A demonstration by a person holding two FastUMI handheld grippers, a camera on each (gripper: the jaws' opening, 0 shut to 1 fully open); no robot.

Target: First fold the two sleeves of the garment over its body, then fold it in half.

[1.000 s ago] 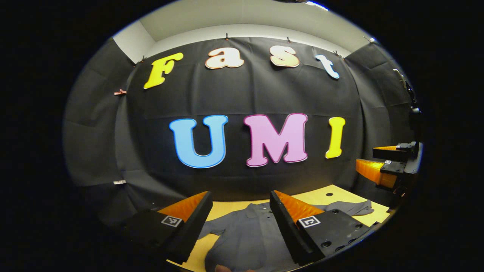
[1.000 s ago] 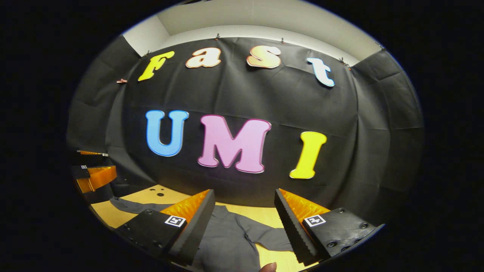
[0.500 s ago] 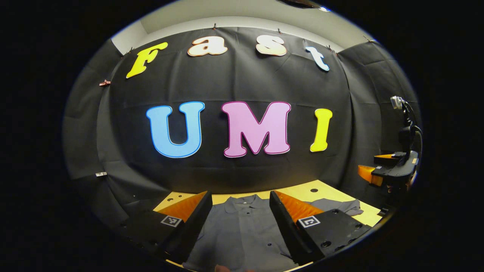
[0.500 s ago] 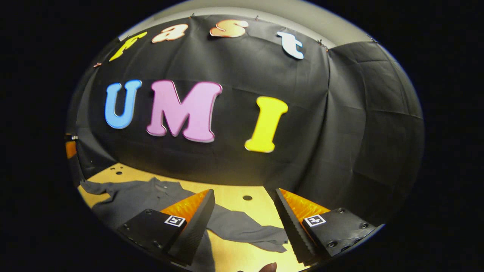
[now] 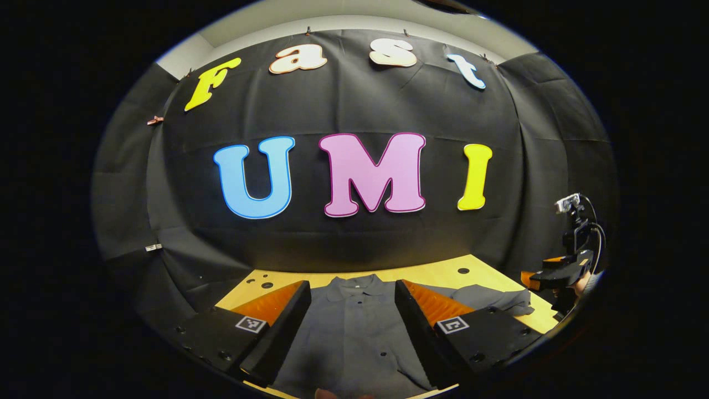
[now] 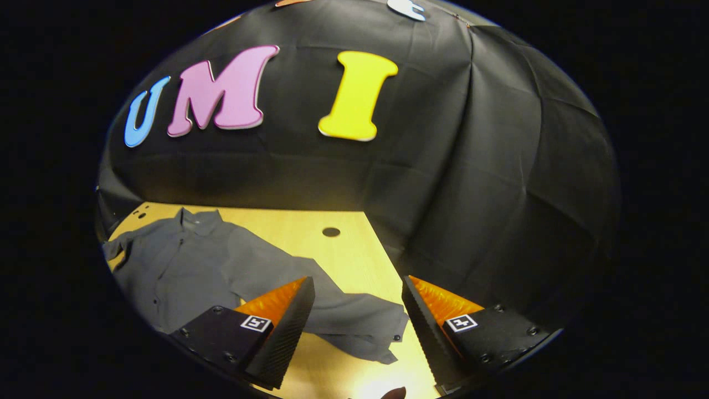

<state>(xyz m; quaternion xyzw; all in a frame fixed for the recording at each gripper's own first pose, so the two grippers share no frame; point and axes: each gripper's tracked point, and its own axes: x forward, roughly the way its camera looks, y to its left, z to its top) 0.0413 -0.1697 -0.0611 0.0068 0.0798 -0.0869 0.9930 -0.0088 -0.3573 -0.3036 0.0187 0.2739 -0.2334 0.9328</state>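
Observation:
A grey button-up shirt [image 5: 354, 332] lies flat on the yellow wooden table [image 5: 432, 274], collar toward the wall. My left gripper [image 5: 352, 324] hovers open above the shirt's chest, nothing between its fingers. The shirt's right sleeve [image 5: 487, 298] stretches out toward the other gripper [image 5: 554, 274] at the far right. In the right gripper view the shirt [image 6: 177, 266] lies to the left and its long sleeve [image 6: 343, 324] runs out to a cuff [image 6: 388, 341] between my fingers. My right gripper [image 6: 357, 327] is open, above that cuff.
The table [image 6: 332, 255] has small round holes [image 6: 331, 231] near its back edge and ends at the black cloth wall. A fingertip [image 6: 394, 393] of the person's hand shows at the bottom of the right gripper view.
The right gripper has swung right and tipped downward, so the sleeve cuff now lies between its fingers. The left gripper has tilted down a little over the shirt's body.

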